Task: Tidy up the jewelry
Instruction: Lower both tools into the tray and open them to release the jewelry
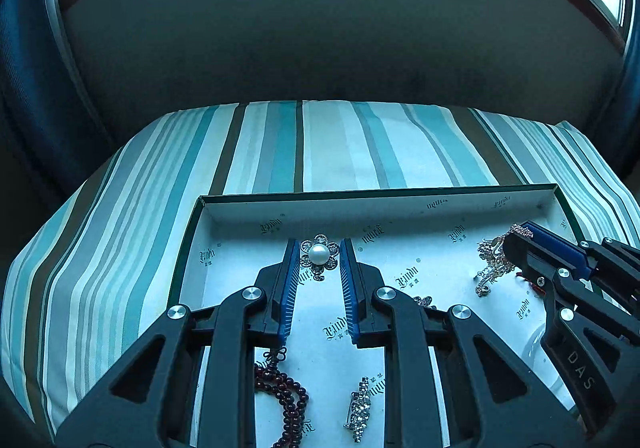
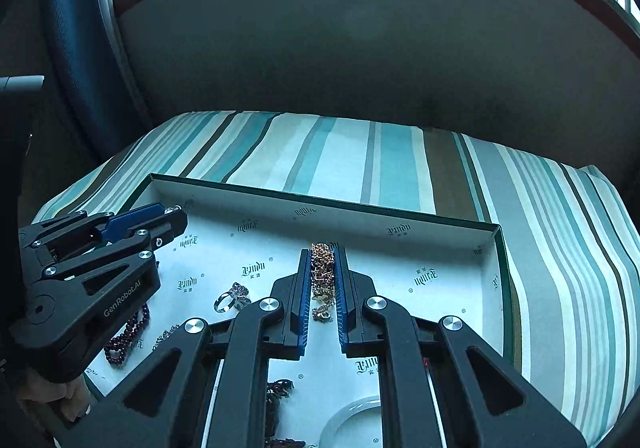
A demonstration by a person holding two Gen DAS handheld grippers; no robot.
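Note:
A shallow white printed box lid [image 1: 248, 224] [image 2: 400, 226] lies on a striped cushion. My left gripper [image 1: 319, 254] is open, its fingers on either side of a pearl flower brooch [image 1: 319, 255] on the lid floor. My right gripper [image 2: 322, 268] is shut on a rose-gold chain [image 2: 322, 276], which hangs in a clump between the pads; it also shows in the left wrist view [image 1: 494, 260]. A dark red bead bracelet [image 1: 286, 396] [image 2: 128, 336], a rhinestone clip [image 1: 360, 408] and a silver ring [image 2: 234, 298] lie in the lid.
The striped teal cushion [image 1: 340, 143] [image 2: 540, 228] sits on a chair with a dark backrest [image 1: 320, 39]. A white round dish [image 2: 352, 420] sits at the lid's near edge. More dark beads [image 2: 276, 392] lie under my right gripper.

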